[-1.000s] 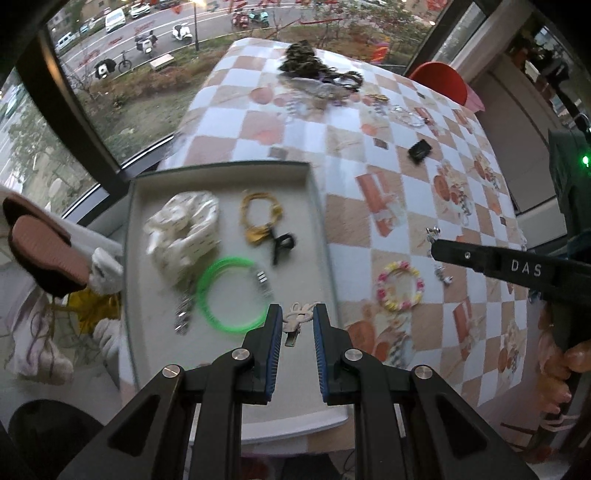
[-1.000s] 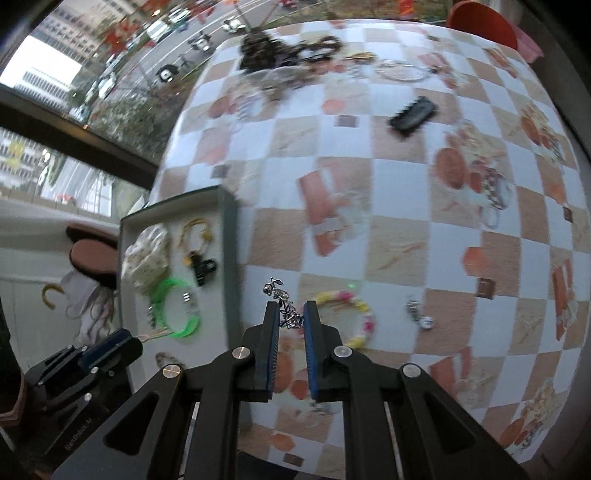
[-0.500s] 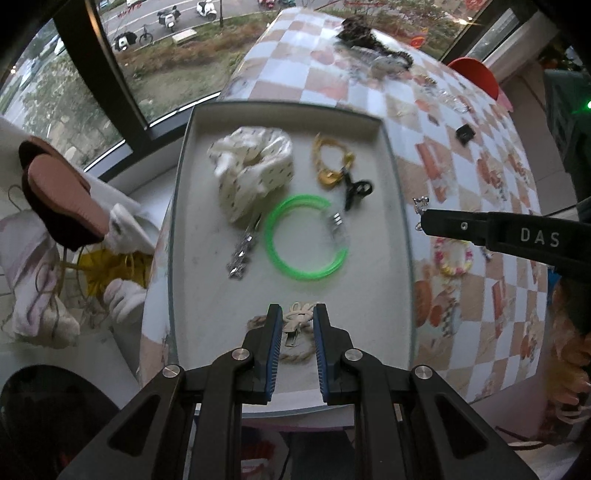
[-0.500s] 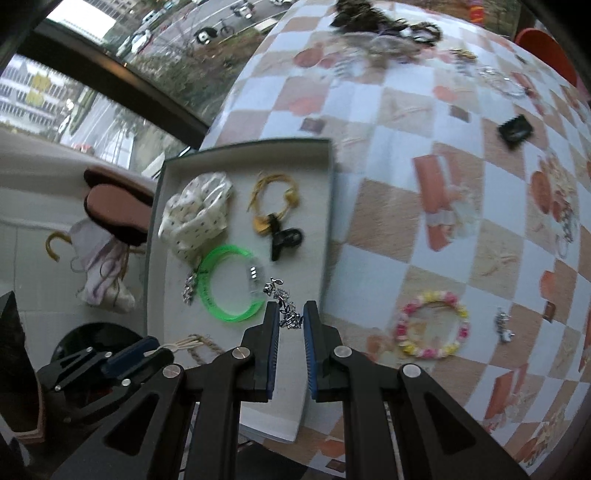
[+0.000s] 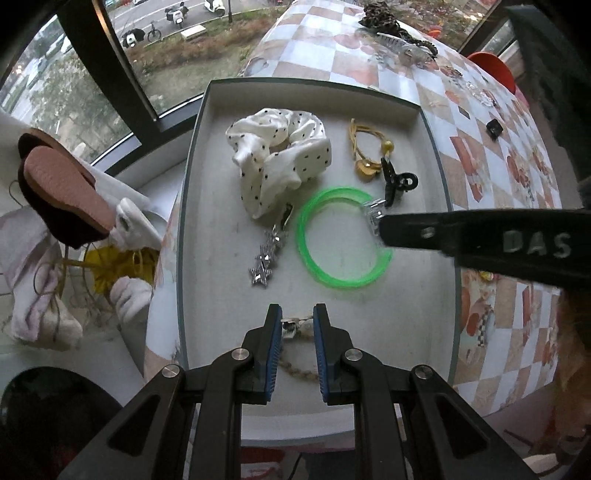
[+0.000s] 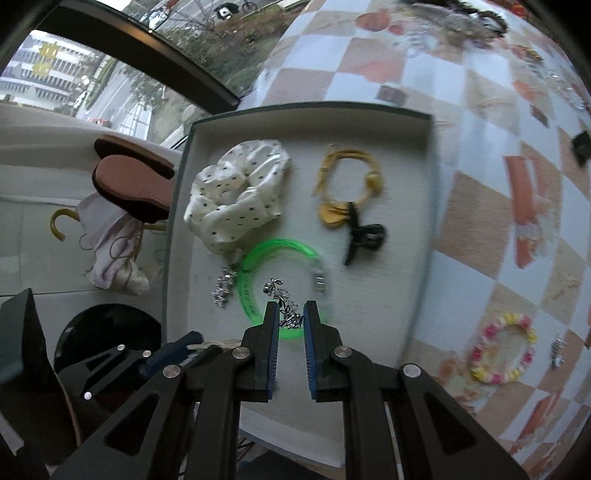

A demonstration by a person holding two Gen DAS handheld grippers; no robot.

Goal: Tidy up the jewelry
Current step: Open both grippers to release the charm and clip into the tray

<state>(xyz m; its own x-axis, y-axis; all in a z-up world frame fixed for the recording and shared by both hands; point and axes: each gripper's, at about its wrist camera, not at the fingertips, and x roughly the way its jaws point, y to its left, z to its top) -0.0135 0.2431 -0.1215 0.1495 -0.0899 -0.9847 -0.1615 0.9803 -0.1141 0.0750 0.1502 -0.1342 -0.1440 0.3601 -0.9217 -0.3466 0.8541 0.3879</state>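
Observation:
A grey tray (image 5: 439, 291) (image 6: 417, 258) holds a white dotted scrunchie (image 5: 280, 158), a yellow cord bracelet (image 5: 365, 151), a black clip (image 5: 397, 182), a green bangle (image 5: 343, 240) and a silver star clip (image 5: 267, 256). My left gripper (image 5: 297, 325) is shut on a beige braided rope bracelet (image 5: 297, 367) low over the tray's near end. My right gripper (image 6: 290, 317) is shut on a silver chain charm (image 6: 280, 299) above the green bangle (image 6: 258, 266). The right gripper's finger crosses the left wrist view (image 5: 480, 240).
On the checkered tablecloth (image 6: 498, 221) lie a pink and yellow bead bracelet (image 6: 502, 350), a small silver charm (image 6: 557, 349), a black clip (image 5: 494, 127) and a pile of jewelry at the far end (image 5: 399, 33). A slipper (image 5: 62, 188) and cloths lie left of the tray.
Both grippers moved further in over the tray with their items. The right gripper came from the tray's near right part to above the green bangle. The left gripper dropped lower.

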